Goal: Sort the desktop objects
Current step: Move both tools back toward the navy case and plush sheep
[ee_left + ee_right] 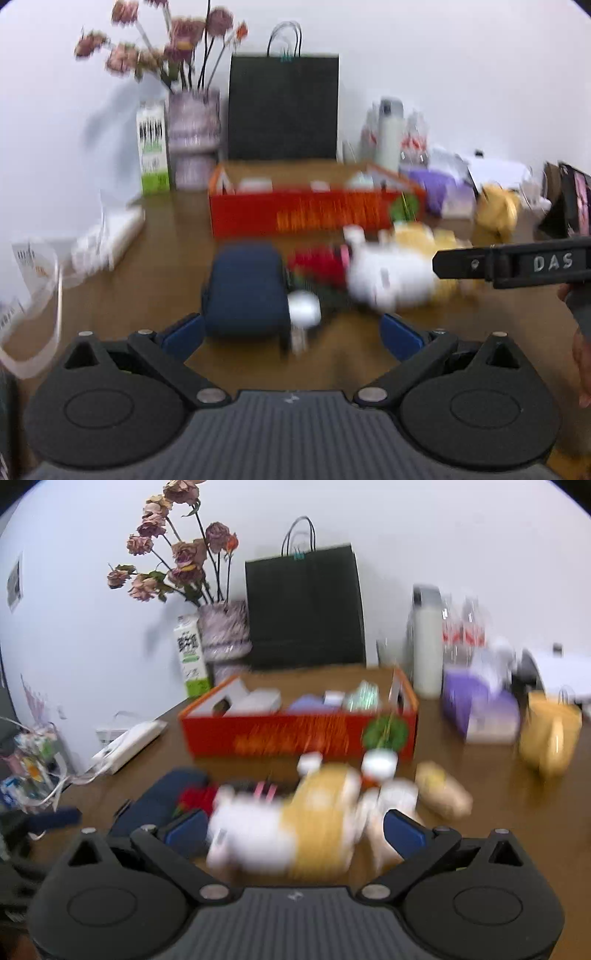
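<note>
- Tools both gape wide, gripping nothing: left tool (291, 332), right tool (293, 830).
- Blurry clutter pile (306, 812) sits before the red box (295, 734) on the surface (480, 842).

Black paper bag (304, 609) against the wall; dried roses (173, 554) in a vase (224, 629).

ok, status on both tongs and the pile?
Left tongs open, empty. Right tongs open, straddling white-and-yellow plush, not gripping. Pile unsorted before red box.

Both grippers: black linkage arms, silver pivot screws, blue fingers (183, 332), ribbed grey housing. Right gripper (513, 264) carries white "DAS" lettering.
</note>
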Motion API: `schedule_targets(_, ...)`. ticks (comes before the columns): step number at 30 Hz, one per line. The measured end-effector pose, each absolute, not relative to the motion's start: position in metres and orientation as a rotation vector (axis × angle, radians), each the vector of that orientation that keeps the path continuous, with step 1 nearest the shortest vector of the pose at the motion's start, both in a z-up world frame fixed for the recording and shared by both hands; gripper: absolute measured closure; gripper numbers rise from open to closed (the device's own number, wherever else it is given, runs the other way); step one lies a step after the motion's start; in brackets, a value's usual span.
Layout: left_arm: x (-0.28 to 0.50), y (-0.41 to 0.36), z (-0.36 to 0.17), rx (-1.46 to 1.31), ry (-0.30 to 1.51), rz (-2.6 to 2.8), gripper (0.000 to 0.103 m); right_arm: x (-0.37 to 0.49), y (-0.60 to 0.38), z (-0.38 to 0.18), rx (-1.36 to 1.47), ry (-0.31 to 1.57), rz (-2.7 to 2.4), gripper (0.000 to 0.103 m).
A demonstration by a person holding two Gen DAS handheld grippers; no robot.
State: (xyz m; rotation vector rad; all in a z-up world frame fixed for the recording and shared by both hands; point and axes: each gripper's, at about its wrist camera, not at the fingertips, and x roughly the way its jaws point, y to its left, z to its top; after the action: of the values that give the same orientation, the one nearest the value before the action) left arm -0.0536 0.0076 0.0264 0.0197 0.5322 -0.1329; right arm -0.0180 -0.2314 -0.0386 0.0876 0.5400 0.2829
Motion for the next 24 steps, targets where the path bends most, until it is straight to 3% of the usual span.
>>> schedule_targets(8, -0.055, 0.022, 0.012, -0.090, 0.623, -0.131, 0.000, -0.059, -0.226, -0.079, -0.027, 0.597, 0.232, 0.002)
schedule_targets(24, -0.055, 0.013, 0.008, -0.041, 0.637, -0.149, 0.000, -0.049, -0.256, -0.087, 0.195, 0.637, 0.210, 0.001)
